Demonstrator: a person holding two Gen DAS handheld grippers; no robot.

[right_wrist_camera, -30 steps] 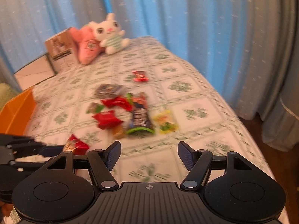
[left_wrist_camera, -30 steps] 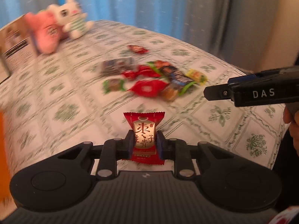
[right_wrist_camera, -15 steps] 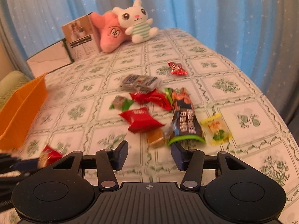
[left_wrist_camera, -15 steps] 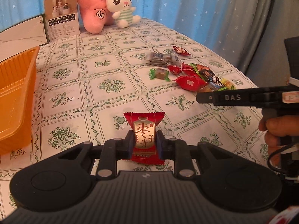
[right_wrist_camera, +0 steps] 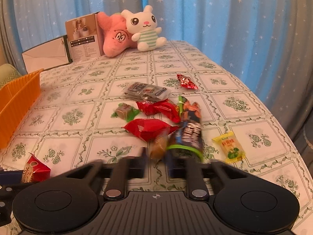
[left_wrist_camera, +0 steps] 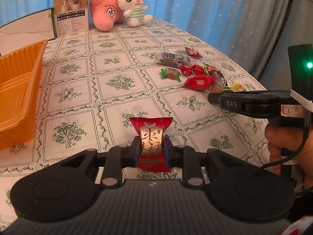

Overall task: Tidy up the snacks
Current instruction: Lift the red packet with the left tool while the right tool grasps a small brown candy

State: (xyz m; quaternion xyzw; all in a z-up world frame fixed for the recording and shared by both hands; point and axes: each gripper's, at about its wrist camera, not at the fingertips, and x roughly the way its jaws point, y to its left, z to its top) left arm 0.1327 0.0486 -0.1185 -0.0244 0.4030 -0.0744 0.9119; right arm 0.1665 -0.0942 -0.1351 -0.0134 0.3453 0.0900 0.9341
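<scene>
Left wrist view: left gripper [left_wrist_camera: 151, 150] jaws clamp the red candy [left_wrist_camera: 151, 141]; next, judged, carry to the orange tray [left_wrist_camera: 21, 82] at 9 o'clock. Right gripper [right_wrist_camera: 156, 161] jaws, blurred, narrow about a brown candy [right_wrist_camera: 158, 146]; contact cannot be told.

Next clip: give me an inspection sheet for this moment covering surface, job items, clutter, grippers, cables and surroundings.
Surface: table under a green floral tablecloth.
Job's things: orange tray at the left edge; loose snack pile mid-table, including a yellow packet and a separate red candy; one red date packet held upright.
Clutter: pink plush, white bunny plush, product box, white envelope box at the far end.
Grippers: left gripper shut on the red date packet; right gripper blurred around a brown candy, closure unclear.
Cables: black cable by the right hand.
Surroundings: blue star-print curtains.
</scene>
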